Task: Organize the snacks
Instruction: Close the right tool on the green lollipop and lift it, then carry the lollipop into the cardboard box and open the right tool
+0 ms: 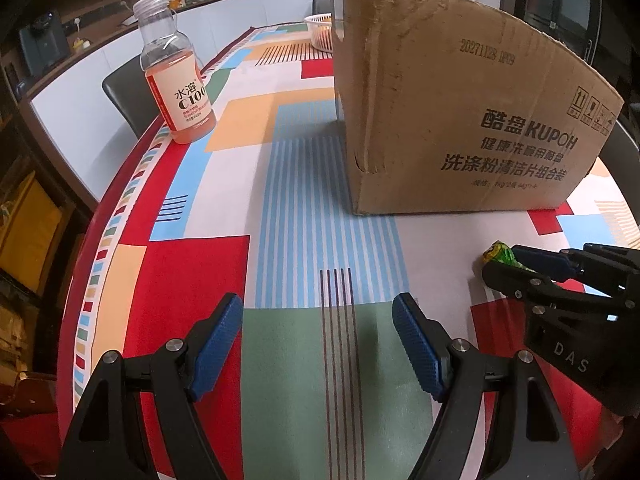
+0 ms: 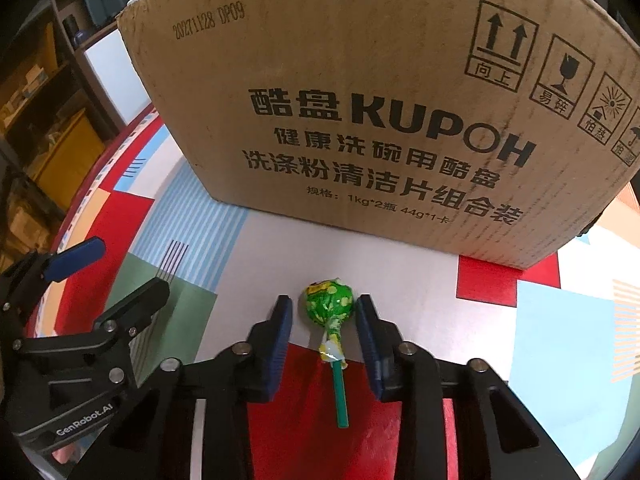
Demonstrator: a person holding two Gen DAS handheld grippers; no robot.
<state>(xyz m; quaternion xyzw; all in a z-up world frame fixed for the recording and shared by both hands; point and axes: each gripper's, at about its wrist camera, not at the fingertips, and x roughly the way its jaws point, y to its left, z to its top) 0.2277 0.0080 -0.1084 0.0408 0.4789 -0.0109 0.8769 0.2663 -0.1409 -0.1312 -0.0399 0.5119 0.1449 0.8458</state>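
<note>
A green-wrapped lollipop [image 2: 330, 304] with a green stick lies on the patterned tablecloth, just in front of a brown cardboard box [image 2: 360, 100]. My right gripper [image 2: 324, 316] is open, with one blue pad on each side of the lollipop's head and a small gap to each. In the left wrist view the lollipop [image 1: 498, 254] shows at the right, partly hidden by the right gripper [image 1: 504, 264]. My left gripper [image 1: 318, 320] is open and empty above the cloth, left of the right gripper; it also shows in the right wrist view [image 2: 120, 268]. The box [image 1: 460, 92] stands ahead.
A drink bottle with an orange label [image 1: 176, 76] stands near the table's left edge. A white basket [image 1: 320, 32] sits behind the box. A dark chair back [image 1: 128, 96] stands beyond the left edge. The table edge [image 1: 100, 240] curves along the left.
</note>
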